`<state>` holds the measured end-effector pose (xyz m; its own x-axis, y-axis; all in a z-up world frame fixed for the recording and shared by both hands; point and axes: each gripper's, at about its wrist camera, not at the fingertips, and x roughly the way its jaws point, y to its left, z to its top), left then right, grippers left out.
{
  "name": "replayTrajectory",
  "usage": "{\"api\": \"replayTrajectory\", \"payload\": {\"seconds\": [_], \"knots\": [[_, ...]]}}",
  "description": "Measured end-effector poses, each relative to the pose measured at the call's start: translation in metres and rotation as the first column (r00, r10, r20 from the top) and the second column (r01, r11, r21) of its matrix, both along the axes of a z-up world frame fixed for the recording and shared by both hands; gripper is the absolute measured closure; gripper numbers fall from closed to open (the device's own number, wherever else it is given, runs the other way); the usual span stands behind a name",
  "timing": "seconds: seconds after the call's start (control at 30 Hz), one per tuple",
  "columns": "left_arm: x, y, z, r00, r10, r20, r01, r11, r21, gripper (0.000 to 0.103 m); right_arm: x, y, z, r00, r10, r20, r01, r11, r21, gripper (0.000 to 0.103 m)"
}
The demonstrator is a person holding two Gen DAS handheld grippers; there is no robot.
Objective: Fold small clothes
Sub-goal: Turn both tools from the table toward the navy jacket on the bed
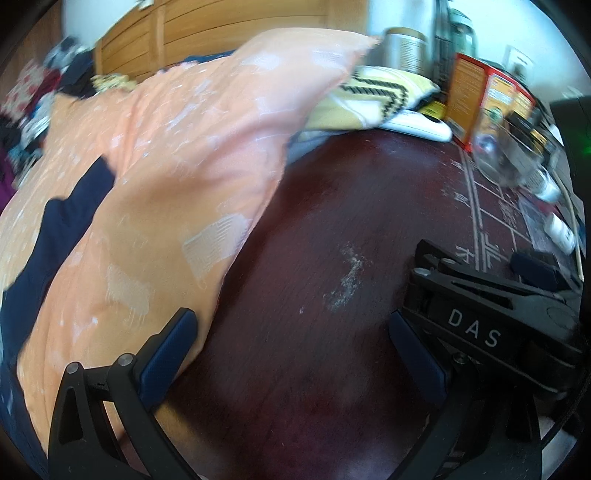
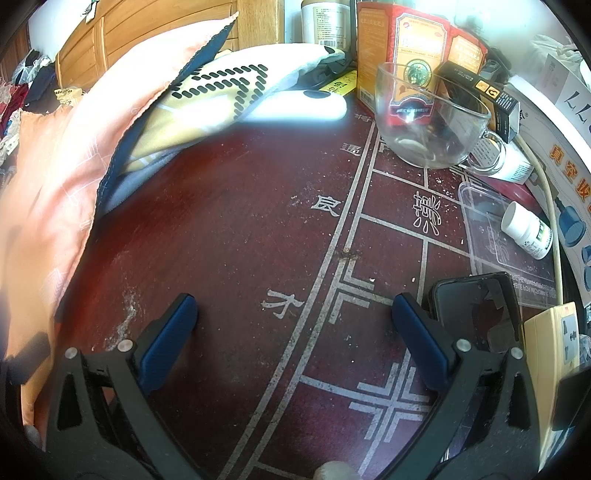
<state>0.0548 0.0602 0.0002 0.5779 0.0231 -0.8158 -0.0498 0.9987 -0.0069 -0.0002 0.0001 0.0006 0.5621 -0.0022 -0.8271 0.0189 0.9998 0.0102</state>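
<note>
A peach garment with pale woven patches and navy trim (image 1: 155,177) lies heaped on the left of the dark red table (image 1: 332,229). In the right wrist view the same peach garment (image 2: 55,177) drapes down the left side. My left gripper (image 1: 291,332) is open, its left finger (image 1: 170,350) touching the garment's near edge, nothing between the fingers. My right gripper (image 2: 295,321) is open over the bare table (image 2: 240,240), apart from the cloth. The right gripper's black body (image 1: 491,325) shows in the left wrist view.
A yellow and black patterned cloth (image 2: 207,99) lies behind the garment beside a white remote (image 2: 299,109). On the right stand a glass cup (image 2: 428,118), red boxes (image 2: 417,40), a pill bottle (image 2: 528,230), a phone (image 2: 476,310) and a power strip (image 2: 557,339). A wooden cabinet (image 1: 207,33) is behind.
</note>
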Motion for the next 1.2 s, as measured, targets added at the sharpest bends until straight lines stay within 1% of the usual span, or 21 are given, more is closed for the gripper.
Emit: {"api": "replayTrajectory", "payload": {"seconds": [0.1,0.17,0.23,0.33,0.43,0.53,0.6,0.63,0.67,0.7,0.73,0.83,0.87,0.9,0.93,0.97,1.0,1.07,1.1,1.13,1.2], "knots": [[0.001,-0.001,0.002,0.998,-0.060,-0.027,0.059,0.998,-0.017,0.000,0.000,0.000,0.000,1.000,0.000,0.000,0.000,1.000,0.002,0.000],[-0.001,0.000,0.005,0.987,-0.147,-0.065,0.145,0.989,-0.032,0.000,0.002,0.002,0.001,1.000,0.001,0.001,-0.001,1.000,0.004,0.000],[-0.012,0.010,0.014,0.984,-0.171,-0.050,0.168,0.984,-0.064,0.000,0.001,0.005,0.002,1.000,0.019,0.009,-0.019,1.000,0.023,0.000],[-0.040,0.036,0.036,0.984,-0.175,0.024,0.177,0.978,-0.111,0.000,-0.006,0.004,0.008,0.997,0.076,0.031,-0.078,0.994,0.070,0.000],[-0.087,0.079,0.076,0.979,-0.141,0.147,0.160,0.978,-0.133,0.000,-0.020,0.009,0.034,0.986,0.127,0.107,-0.142,0.979,0.146,0.000],[-0.150,0.140,0.132,0.959,-0.049,0.279,0.098,0.981,-0.165,0.000,-0.051,0.031,0.086,0.940,0.229,0.252,-0.275,0.947,0.166,0.000],[-0.197,0.182,0.170,0.933,0.039,0.359,0.030,0.982,-0.185,0.000,-0.082,0.055,0.130,0.864,0.329,0.382,-0.405,0.904,0.139,0.000],[-0.221,0.200,0.189,0.912,0.078,0.402,-0.005,0.984,-0.181,0.000,-0.103,0.069,0.155,0.801,0.388,0.456,-0.488,0.864,0.121,0.000],[-0.252,0.220,0.209,0.886,0.128,0.446,-0.053,0.983,-0.177,0.000,-0.116,0.077,0.167,0.761,0.417,0.496,-0.528,0.843,0.101,0.000],[-0.285,0.240,0.228,0.853,0.174,0.492,-0.097,0.979,-0.178,0.000,-0.139,0.092,0.188,0.687,0.464,0.559,-0.590,0.805,0.057,0.000],[-0.316,0.255,0.244,0.819,0.214,0.533,-0.137,0.974,-0.181,0.000,-0.155,0.103,0.202,0.629,0.501,0.595,-0.635,0.773,0.020,0.000],[-0.419,0.296,0.295,0.680,0.318,0.661,-0.288,0.944,-0.158,0.000,-0.218,0.144,0.245,0.414,0.568,0.712,-0.721,0.681,-0.124,0.000],[-0.445,0.302,0.308,0.640,0.325,0.696,-0.328,0.935,-0.136,0.000,-0.229,0.150,0.250,0.369,0.572,0.732,-0.729,0.667,-0.154,0.000],[-0.478,0.306,0.325,0.586,0.324,0.743,-0.382,0.919,-0.100,0.000,-0.249,0.161,0.262,0.294,0.569,0.768,-0.729,0.653,-0.205,0.000],[-0.507,0.307,0.339,0.535,0.314,0.784,-0.429,0.901,-0.068,0.000,-0.262,0.169,0.268,0.244,0.561,0.791,-0.719,0.652,-0.240,0.000],[-0.539,0.305,0.354,0.475,0.294,0.829,-0.479,0.877,-0.037,0.000,-0.274,0.177,0.274,0.191,0.547,0.815,-0.701,0.658,-0.277,0.000],[-0.562,0.304,0.364,0.443,0.283,0.850,-0.497,0.867,-0.029,0.000,-0.291,0.188,0.281,0.128,0.516,0.847,-0.662,0.680,-0.315,0.000],[-0.615,0.306,0.384,0.390,0.269,0.881,-0.473,0.879,-0.059,0.000,-0.301,0.208,0.282,0.082,0.492,0.867,-0.612,0.712,-0.346,0.000],[-0.636,0.309,0.389,0.370,0.273,0.888,-0.453,0.888,-0.084,0.000,-0.299,0.222,0.282,0.083,0.510,0.856,-0.617,0.701,-0.358,0.000],[-0.660,0.313,0.394,0.342,0.281,0.896,-0.421,0.899,-0.122,0.000,-0.293,0.234,0.279,0.094,0.545,0.833,-0.651,0.667,-0.363,0.000],[-0.699,0.319,0.394,0.287,0.303,0.909,-0.353,0.915,-0.195,0.000,-0.281,0.264,0.263,0.135,0.620,0.773,-0.763,0.562,-0.318,0.000]]}}
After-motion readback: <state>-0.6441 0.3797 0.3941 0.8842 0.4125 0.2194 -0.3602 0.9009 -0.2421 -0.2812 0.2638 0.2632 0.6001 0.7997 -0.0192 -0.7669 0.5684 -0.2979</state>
